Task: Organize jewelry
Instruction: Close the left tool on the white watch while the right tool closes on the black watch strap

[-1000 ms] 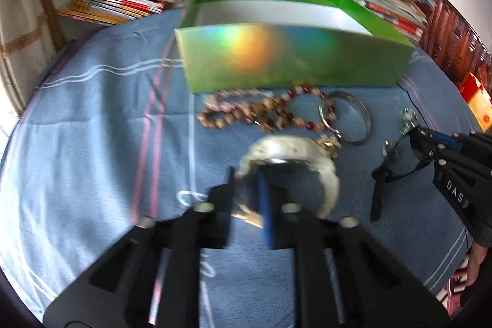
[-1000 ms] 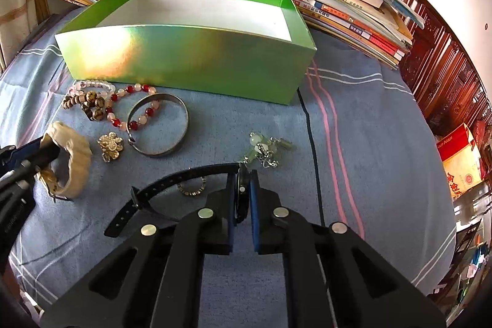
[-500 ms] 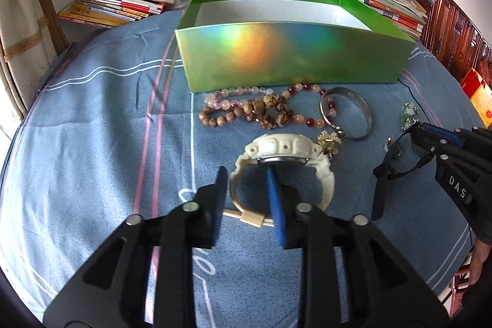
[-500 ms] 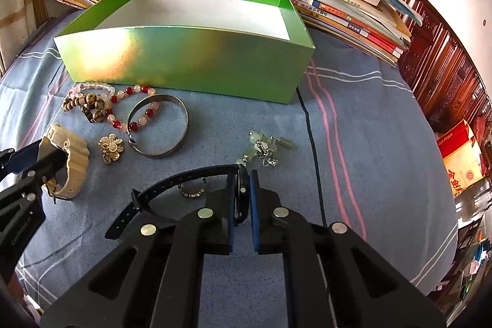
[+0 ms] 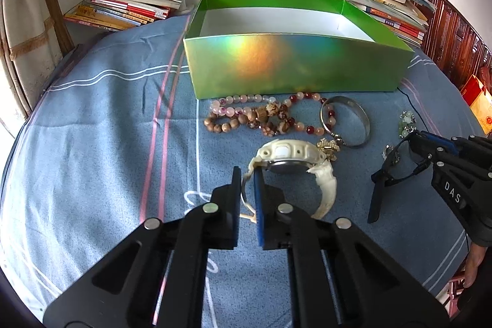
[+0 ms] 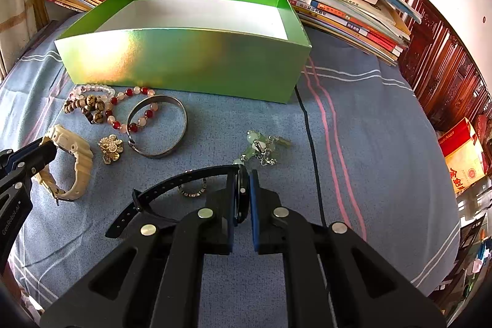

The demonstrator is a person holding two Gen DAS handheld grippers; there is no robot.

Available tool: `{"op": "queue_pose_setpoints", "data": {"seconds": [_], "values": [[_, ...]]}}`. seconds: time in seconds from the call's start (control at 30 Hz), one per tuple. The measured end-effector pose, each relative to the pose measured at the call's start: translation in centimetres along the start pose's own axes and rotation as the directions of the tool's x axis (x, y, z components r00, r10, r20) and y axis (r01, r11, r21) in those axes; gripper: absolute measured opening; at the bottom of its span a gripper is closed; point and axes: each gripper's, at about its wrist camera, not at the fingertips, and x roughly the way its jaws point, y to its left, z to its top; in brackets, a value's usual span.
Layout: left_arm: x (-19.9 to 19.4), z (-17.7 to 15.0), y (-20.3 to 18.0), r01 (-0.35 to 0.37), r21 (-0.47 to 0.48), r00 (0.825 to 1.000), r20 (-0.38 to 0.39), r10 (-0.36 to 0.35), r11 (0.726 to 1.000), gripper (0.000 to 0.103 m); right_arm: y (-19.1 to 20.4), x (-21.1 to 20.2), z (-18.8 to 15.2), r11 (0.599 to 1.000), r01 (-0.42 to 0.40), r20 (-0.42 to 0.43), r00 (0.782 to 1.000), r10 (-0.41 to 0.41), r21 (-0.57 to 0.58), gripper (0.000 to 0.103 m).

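A cream-white watch (image 5: 292, 156) lies on the blue striped cloth in front of the shiny green box (image 5: 292, 69). My left gripper (image 5: 247, 177) is shut on the near end of its strap. In the right wrist view, my right gripper (image 6: 243, 177) is shut on the case of a black watch (image 6: 184, 177), whose strap trails off to the left over the cloth. The white watch (image 6: 77, 156) and the left gripper (image 6: 40, 152) show at that view's left edge. The box (image 6: 184, 63) is open and shows only its white floor.
Bead bracelets (image 5: 246, 119), a metal bangle (image 5: 344, 125), a gold flower brooch (image 6: 110, 148), a jade charm (image 6: 261, 146) and a small ring (image 6: 192, 189) lie between the box and the grippers. Book stacks (image 6: 338, 5) line the back. A red carton (image 6: 461, 156) stands beyond the right edge.
The left gripper held the white watch, opened and let it rest on the cloth, then shut again on its strap. The right gripper has stayed shut on the black watch.
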Motion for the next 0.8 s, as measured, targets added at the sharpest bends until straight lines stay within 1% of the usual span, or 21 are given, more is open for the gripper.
{"op": "queue_pose_setpoints", "data": {"seconds": [0.63, 0.8], "values": [[-1.2, 0.0, 0.1, -0.018, 0.003, 1.000, 0.024, 0.017, 1.000, 0.009, -0.4, -0.7, -0.2, 1.000, -0.003, 0.019, 1.000, 0.002, 0.012, 0.009], [-2.2, 0.1, 0.3, -0.027, -0.006, 0.998, 0.049, 0.027, 1.000, 0.009, -0.4, -1.1, -0.1, 1.000, -0.007, 0.032, 0.999, 0.006, 0.015, 0.009]]}}
